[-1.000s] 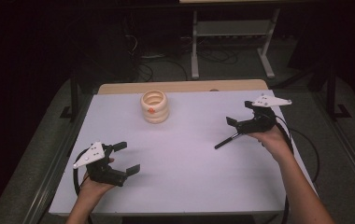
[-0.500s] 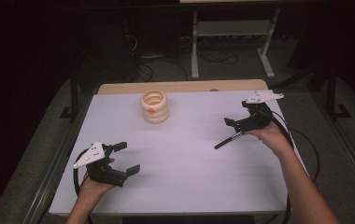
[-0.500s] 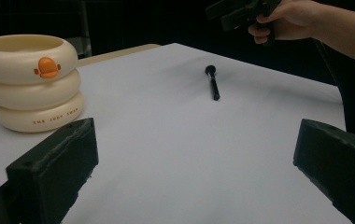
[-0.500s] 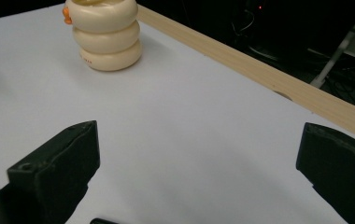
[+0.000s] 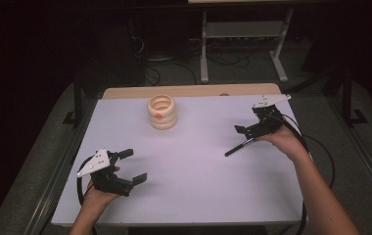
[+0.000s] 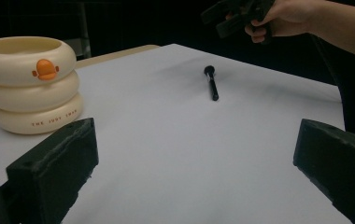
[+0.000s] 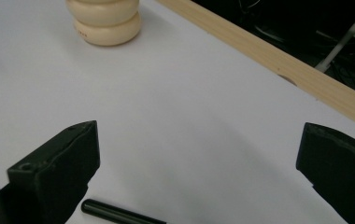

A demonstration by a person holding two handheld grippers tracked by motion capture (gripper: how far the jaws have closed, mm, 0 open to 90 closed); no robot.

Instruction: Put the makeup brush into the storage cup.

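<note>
Right gripper (image 5: pixel 246 132) is held above the right side of the white table (image 5: pixel 194 196), near its far edge. Its jaws stand wide apart and hold nothing. In the right gripper view they frame bare table surface.

The pen (image 5: pixel 239 147), a slim black stick with a rounded knob at one end, lies flat on the table just below and in front of that gripper. From above it slants, with its near end pointing toward the table's middle. In the right gripper view one end of it (image 7: pixel 119 214) shows at the bottom edge, just beside the jaw on that view's left. Whether jaw and pen touch cannot be told. In the left gripper view the pen (image 6: pixel 211 84) lies alone on the surface, with the right hand (image 6: pixel 283 16) and its gripper raised clear above it.

Left gripper (image 5: pixel 132 165) sits at the near left of the table, low over the surface. Its jaws are spread wide and empty.

A cream cup (image 5: pixel 161 111), shaped like three stacked rings with an orange mark on its side, stands upright near the far edge, left of centre. It is well apart from both grippers and from the pen. Its far rim shows a strip of bare wood (image 5: pixel 189 91).
</note>
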